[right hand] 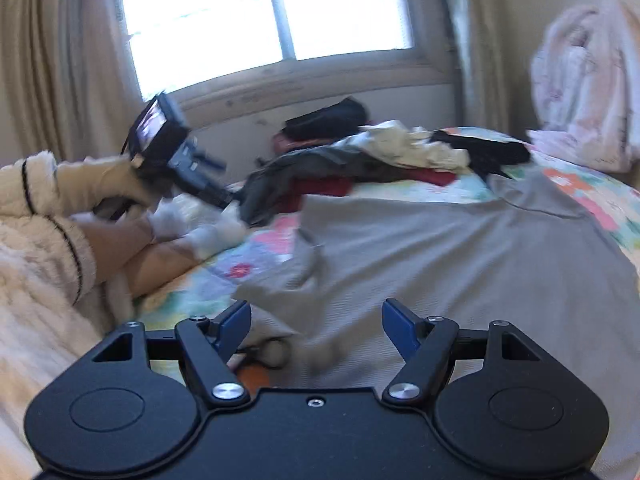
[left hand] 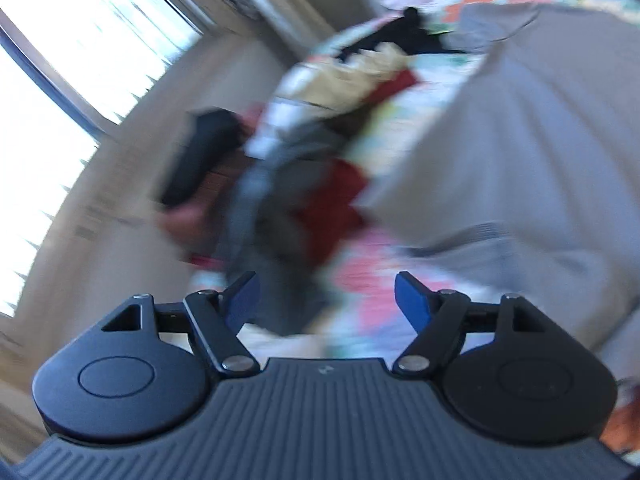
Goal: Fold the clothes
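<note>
left tongs [left hand: 326, 300]: spread, nothing in them | right tongs [right hand: 316, 326]: spread, nothing in them | grey shirt [right hand: 460, 248]: flat on flowery bed [right hand: 592, 196] | clothes pile [right hand: 360, 160]: beside shirt, near window [right hand: 264, 20]

The grey garment [right hand: 460, 248] is a soft matt knit with a fine ribbed weave, spread on a printed cotton-looking bedspread [right hand: 592, 196] with a floral pattern. The right tool [right hand: 316, 324] is matt black plastic with smooth blue pads and shiny metal pivot screws, and the left tool [left hand: 326, 300] adds a finely ridged grey body. The person's sleeve [right hand: 44, 240] is thick, fluffy cream fleece, and the curtain [right hand: 52, 60] is plain matt cloth.
</note>
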### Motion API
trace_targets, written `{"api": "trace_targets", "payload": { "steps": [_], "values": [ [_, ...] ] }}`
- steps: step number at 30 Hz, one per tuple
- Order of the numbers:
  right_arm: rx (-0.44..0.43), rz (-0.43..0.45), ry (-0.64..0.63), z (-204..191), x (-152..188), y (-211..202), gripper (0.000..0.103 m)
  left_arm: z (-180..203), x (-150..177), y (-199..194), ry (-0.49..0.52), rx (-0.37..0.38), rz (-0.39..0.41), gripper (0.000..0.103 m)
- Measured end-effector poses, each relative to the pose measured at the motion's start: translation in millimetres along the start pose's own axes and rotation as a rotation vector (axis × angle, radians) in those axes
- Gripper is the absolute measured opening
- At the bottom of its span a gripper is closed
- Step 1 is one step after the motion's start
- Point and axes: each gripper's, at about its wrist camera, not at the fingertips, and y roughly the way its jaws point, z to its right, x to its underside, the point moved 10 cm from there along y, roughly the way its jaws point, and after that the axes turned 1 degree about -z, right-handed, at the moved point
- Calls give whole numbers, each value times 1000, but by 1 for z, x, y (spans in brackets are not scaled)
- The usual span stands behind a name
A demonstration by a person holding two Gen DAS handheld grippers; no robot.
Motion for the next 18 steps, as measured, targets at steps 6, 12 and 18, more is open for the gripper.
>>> {"api": "trace_targets", "payload": {
  "steps": [6,12,18],
  "values": [
    [-253,-99,68,-68,-19,-13,77,-93,16,-9,8,-161,-86,77],
    [-511,-219,336,-77,-9,-28,77,-137,43,-6,142,-314,-185,81],
    [-317,-111,30,-54,2,11,77,-48,35,-5,83,108,-53,81]
  ]
}}
